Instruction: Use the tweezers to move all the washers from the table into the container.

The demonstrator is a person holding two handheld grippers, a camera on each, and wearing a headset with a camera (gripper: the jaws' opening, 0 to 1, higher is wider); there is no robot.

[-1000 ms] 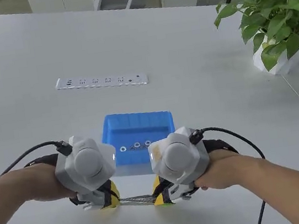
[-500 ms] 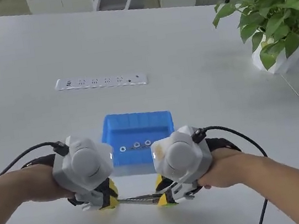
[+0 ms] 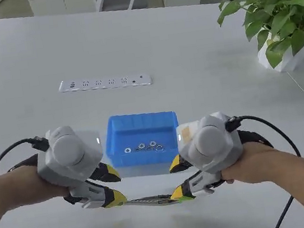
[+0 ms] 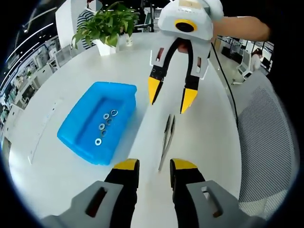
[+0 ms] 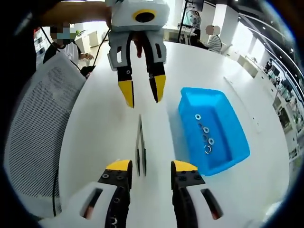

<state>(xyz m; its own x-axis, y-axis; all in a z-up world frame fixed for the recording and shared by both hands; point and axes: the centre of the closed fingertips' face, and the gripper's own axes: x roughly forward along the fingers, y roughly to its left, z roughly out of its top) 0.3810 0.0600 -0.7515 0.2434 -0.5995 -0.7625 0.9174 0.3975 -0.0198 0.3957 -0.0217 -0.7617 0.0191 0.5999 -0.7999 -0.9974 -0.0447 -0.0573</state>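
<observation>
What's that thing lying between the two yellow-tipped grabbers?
The tweezers lie on the table between the left hand-held gripper and the right hand-held gripper, both open. The head view and both gripper views show this.

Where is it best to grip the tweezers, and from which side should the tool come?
Near the middle of the tweezers, from above, jaws across the two thin arms. They lie flat on the table, arms side by side, so a side approach would probably slide them.
</observation>
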